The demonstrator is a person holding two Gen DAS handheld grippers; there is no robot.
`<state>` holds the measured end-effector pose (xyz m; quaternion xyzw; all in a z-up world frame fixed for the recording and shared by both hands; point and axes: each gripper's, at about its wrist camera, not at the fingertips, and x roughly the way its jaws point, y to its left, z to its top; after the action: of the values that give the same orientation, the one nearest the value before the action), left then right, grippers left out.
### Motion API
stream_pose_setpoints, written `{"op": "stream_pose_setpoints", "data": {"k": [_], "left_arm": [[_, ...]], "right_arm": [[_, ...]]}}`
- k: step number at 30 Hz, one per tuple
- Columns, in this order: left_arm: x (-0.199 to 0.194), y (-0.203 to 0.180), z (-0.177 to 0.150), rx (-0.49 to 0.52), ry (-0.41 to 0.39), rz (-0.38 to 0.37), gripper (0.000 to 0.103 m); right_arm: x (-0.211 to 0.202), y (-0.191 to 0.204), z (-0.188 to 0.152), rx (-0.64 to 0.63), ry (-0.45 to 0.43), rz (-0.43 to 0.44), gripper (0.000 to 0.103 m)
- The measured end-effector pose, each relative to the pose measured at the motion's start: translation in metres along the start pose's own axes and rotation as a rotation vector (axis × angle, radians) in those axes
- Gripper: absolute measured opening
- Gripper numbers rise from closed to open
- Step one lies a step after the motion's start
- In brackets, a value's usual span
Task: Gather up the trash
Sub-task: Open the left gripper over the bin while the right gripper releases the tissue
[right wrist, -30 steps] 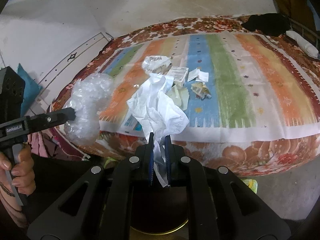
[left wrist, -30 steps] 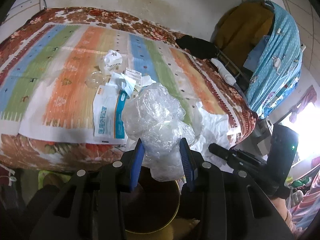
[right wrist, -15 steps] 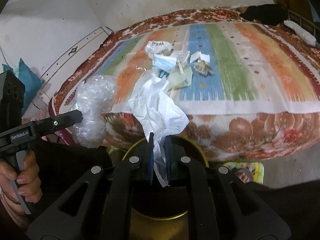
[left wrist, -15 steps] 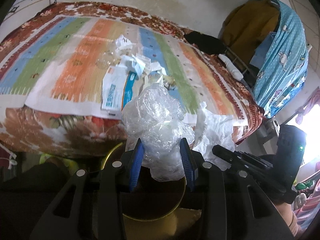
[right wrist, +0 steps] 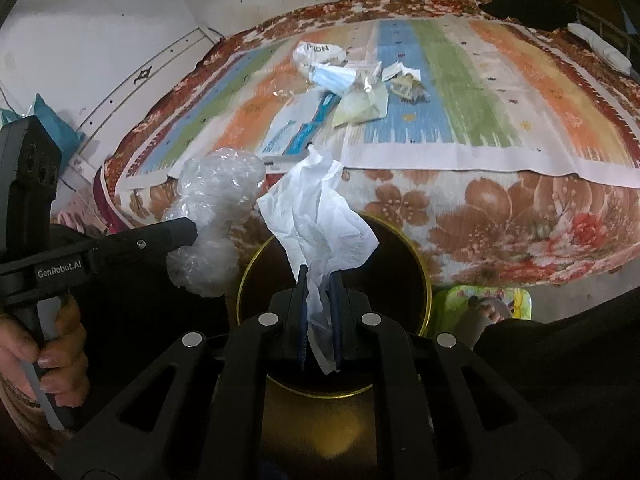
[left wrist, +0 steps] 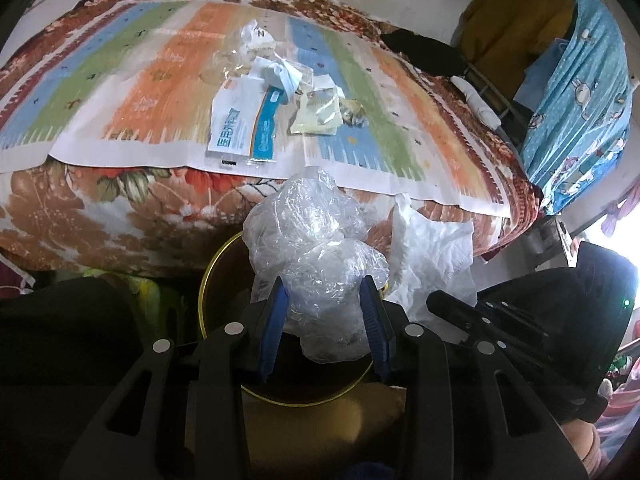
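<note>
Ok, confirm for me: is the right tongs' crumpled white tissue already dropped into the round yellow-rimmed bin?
No, the crumpled white tissue is pinched between the right tongs, above the round yellow-rimmed bin.

1. Sinking from above the bed [left wrist: 120,112] toward the bin [left wrist: 208,280], the left gripper [left wrist: 324,320] with its plastic wad [left wrist: 316,248].
2. Dropping alongside it, the right gripper [right wrist: 320,320] with its tissue [right wrist: 316,216], now over the bin's mouth [right wrist: 420,276].
3. Sliding up and away in both views, the bed and the litter [right wrist: 352,76] on it.
4. Showing far more of the bin's gold rim than a second ago.
</note>
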<state>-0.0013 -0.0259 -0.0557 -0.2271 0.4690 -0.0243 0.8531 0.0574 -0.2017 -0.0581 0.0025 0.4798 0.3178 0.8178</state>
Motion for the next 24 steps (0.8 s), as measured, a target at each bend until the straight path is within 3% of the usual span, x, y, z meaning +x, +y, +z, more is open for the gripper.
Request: {"op": "stream_pose_setpoints", "data": {"k": [3,6,10,24], "left_arm": [[0.001,0.001,0.001,-0.007,0.009,-0.008,0.039],[0.002,0.003,0.002,-0.024,0.009,-0.018,0.054],[0.000,0.006,0.003,-0.045,-0.002,-0.019,0.056],[-0.001,0.012,0.010,-0.082,-0.011,-0.018,0.059]], "right_arm": [[0.005,-0.004,0.000,0.032,0.029,0.001,0.011],[0.008,-0.007,0.001,0.051,0.045,0.006,0.024],[0.008,-0.007,0.002,0.057,0.048,0.007,0.034],[0.008,-0.005,0.005,0.052,0.031,0.011,0.040]]}}
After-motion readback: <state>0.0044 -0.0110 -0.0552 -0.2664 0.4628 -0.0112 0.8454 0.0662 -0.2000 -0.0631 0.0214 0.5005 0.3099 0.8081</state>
